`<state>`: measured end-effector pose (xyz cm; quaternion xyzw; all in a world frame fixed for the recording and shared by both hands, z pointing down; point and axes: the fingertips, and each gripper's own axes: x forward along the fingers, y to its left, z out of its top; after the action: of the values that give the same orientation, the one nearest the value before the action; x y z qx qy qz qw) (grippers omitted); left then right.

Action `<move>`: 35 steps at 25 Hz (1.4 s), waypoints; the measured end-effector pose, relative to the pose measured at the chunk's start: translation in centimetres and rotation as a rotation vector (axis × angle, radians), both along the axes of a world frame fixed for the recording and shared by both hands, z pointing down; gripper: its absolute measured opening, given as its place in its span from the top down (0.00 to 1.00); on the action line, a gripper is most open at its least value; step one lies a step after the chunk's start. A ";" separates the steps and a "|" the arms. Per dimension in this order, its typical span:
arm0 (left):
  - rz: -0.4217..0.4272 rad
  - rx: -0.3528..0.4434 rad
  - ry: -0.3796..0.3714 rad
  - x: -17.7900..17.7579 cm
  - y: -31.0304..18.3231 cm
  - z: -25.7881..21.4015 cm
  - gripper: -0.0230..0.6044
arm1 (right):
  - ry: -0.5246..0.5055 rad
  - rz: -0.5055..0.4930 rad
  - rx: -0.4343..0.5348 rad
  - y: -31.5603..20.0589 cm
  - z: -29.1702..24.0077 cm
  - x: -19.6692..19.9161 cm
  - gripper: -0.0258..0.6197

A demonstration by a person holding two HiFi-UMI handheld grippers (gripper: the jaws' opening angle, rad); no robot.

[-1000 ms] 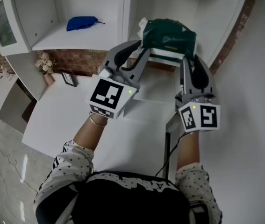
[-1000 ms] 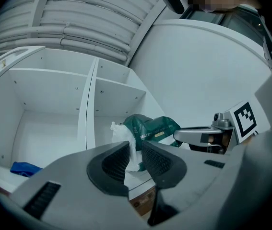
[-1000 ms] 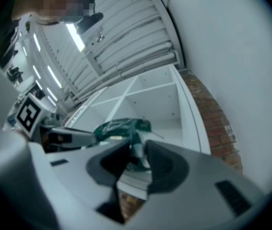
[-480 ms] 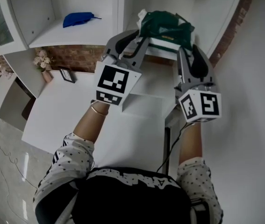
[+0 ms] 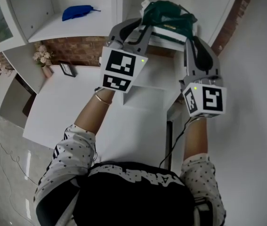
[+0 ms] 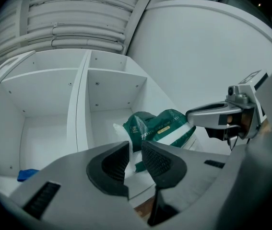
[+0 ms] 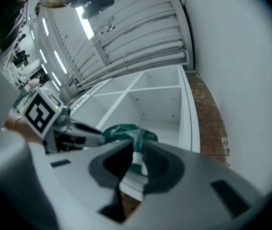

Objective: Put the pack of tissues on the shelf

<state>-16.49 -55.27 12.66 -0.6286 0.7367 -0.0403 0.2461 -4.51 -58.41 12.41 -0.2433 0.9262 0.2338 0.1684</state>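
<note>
The green pack of tissues [image 5: 167, 17] lies at the front of the white shelf's right compartment [image 5: 164, 41]. My left gripper [image 5: 145, 28] is shut on the pack's left end; in the left gripper view the white and green wrapper [image 6: 157, 127] sits between its pads [image 6: 135, 153]. My right gripper [image 5: 192, 34] has just been closing its jaws and now pinches the bunched green wrapper [image 7: 125, 132] at the pack's right end [image 7: 136, 159]. The right gripper [image 6: 222, 116] also shows in the left gripper view, reaching in from the right.
A blue cloth [image 5: 79, 12] lies in the shelf's left compartment. Below the shelf are a brick wall strip [image 5: 76, 55], a small flower vase [image 5: 43, 64] and a picture frame [image 5: 68, 69] on the white table [image 5: 138, 121]. A white wall [image 5: 255, 79] is close on the right.
Both grippers have edged up the head view toward the shelf with the pack. The right jaws, spread beside the pack earlier, have closed on its right end, and the wrapper there is bunched.
</note>
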 end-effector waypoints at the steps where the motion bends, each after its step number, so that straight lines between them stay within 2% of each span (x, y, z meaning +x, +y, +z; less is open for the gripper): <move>1: 0.001 -0.002 0.005 0.0 -0.2 0.0 0.79 | 0.011 0.011 0.004 -0.2 0.0 -0.1 0.84; 6: -0.009 -0.044 -0.022 0.0 -1.2 0.3 0.79 | 0.075 0.086 0.016 -1.8 0.3 -0.9 0.84; 22: -0.076 -0.118 -0.059 -0.8 -3.0 0.7 0.78 | 0.180 0.161 0.001 -4.8 0.6 -2.9 0.84; 27: -0.062 -0.118 -0.050 -0.7 -3.1 0.8 0.71 | 0.192 0.177 0.000 -5.1 0.8 -3.1 0.84; 31: -0.063 -0.100 -0.030 -1.2 -2.5 0.4 0.61 | 0.193 0.183 0.003 -5.1 0.6 -3.2 0.84; 35: -0.062 -0.091 -0.035 -0.9 -1.2 0.4 0.61 | 0.194 0.190 -0.002 -5.1 0.6 -3.3 0.84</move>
<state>-17.41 -56.46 13.07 -0.6153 0.7487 -0.0923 0.2285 -7.79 -63.53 13.04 -0.3061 0.9112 0.2700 0.0547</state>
